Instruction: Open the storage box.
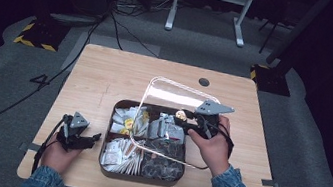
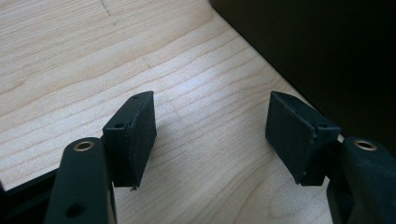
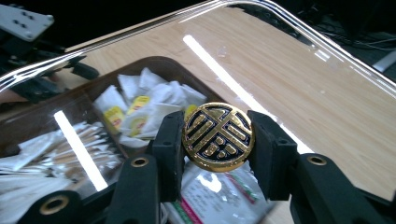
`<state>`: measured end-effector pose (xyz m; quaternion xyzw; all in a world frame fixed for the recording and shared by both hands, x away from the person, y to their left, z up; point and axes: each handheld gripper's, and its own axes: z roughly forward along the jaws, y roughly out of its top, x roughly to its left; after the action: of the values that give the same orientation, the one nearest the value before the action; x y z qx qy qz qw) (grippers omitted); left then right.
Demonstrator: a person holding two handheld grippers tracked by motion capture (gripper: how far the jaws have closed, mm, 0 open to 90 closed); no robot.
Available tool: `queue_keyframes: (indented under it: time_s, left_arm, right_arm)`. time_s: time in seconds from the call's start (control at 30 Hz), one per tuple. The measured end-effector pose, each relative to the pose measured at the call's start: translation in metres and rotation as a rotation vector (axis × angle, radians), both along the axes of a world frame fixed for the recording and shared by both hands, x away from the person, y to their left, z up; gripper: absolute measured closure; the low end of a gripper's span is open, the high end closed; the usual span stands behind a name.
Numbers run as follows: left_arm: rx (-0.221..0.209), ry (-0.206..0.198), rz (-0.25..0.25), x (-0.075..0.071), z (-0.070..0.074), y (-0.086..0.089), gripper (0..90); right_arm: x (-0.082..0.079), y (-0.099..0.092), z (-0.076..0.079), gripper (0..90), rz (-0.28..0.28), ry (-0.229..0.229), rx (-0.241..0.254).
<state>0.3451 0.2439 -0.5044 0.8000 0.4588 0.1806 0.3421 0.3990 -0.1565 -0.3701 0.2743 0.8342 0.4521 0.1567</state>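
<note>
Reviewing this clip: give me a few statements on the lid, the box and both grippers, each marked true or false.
1. The right gripper grips the gold round knob of the clear lid. True.
2. The clear lid lies flat and closed on the brown box. False: it is tilted up, lifted off the box.
3. The left gripper holds a sachet. False: it is open with nothing between its pads, over the wooden table.
4. The box has compartments holding white sachets. True.
5. The left gripper sits inside the box. False: it rests on the table beside it.
</note>
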Motion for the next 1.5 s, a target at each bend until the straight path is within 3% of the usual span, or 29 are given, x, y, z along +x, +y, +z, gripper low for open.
queue_keyframes:
  time_s: [0.37, 0.77, 1.07, 1.5]
  left_arm:
    - [-0.001, 0.001, -0.001, 0.000, 0.000, 0.000, 34.0]
    - [-0.003, 0.000, 0.002, 0.000, 0.000, 0.000, 33.9]
    - [-0.003, 0.000, 0.002, 0.000, 0.000, 0.000, 33.9]
    - [-0.003, 0.000, 0.002, 0.000, 0.000, 0.000, 33.9]
  right_arm:
    - [0.019, -0.041, 0.007, 59.0, -0.114, 0.004, -0.018]
    - [0.040, -0.082, 0.001, 59.0, -0.240, 0.022, -0.012]
    - [0.056, -0.114, -0.018, 59.0, -0.377, 0.051, 0.013]
    - [0.078, -0.150, -0.049, 59.0, -0.487, 0.087, -0.013]
